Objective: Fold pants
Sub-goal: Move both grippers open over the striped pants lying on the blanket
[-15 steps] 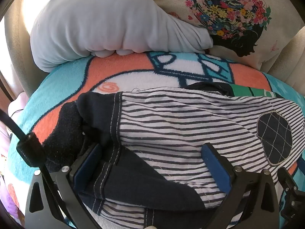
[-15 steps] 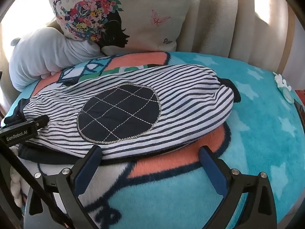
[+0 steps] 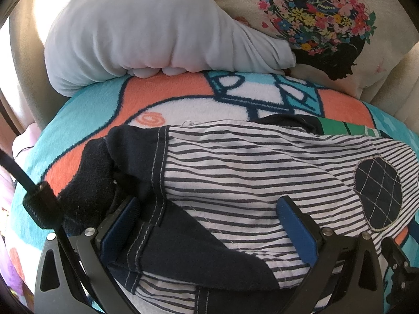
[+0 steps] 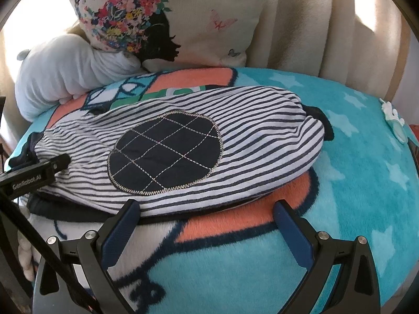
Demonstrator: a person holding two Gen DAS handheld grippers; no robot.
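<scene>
Small striped navy-and-white pants [image 4: 251, 120] lie folded lengthwise on a colourful fleece blanket [image 4: 366, 183], with a round navy knee patch [image 4: 165, 154] on top. In the left wrist view the pants [image 3: 235, 170] show their dark navy waistband end [image 3: 136, 157] at the left. My left gripper [image 3: 209, 225] is open, its fingers low over the waistband end, fabric between them. My right gripper [image 4: 207, 225] is open over the blanket, just in front of the pants' near edge; its left fingertip [image 4: 125, 214] touches that edge. The left gripper's body [image 4: 31, 178] shows at the left of the right wrist view.
A grey plush pillow [image 3: 146, 34] and a floral cushion [image 4: 167, 21] lean at the back against a beige backrest [image 4: 327, 26]. A small white-and-teal item [image 4: 395, 120] lies at the blanket's right edge.
</scene>
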